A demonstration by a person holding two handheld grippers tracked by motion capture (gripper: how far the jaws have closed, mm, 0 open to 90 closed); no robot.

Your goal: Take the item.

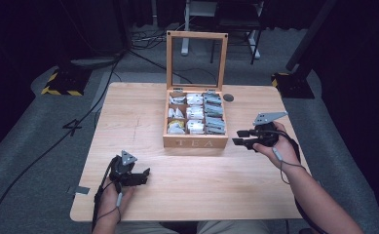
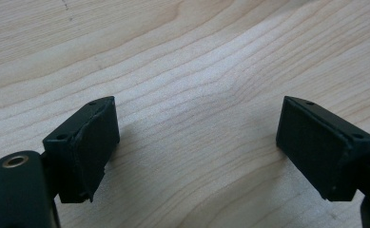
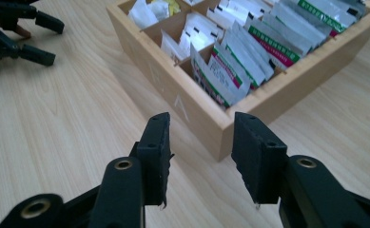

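Near the worktop's front edge, the left tool [image 1: 141, 176] rests with jaws wide apart, holding nothing. Farther in, the right tool [image 3: 199, 156] hovers half parted and empty beside the tea box [image 1: 195, 142], which stands open at the centre back, its sachets [image 3: 249, 52] untouched (labels illegible); any picking seems yet to begin.

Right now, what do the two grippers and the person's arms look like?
Both the left gripper and the right gripper are black, with two flat rectangular jaws and a grey three-cornered plate on top. A thin grey cable trails from each along the forearm. The forearms are bare, no sleeves visible.
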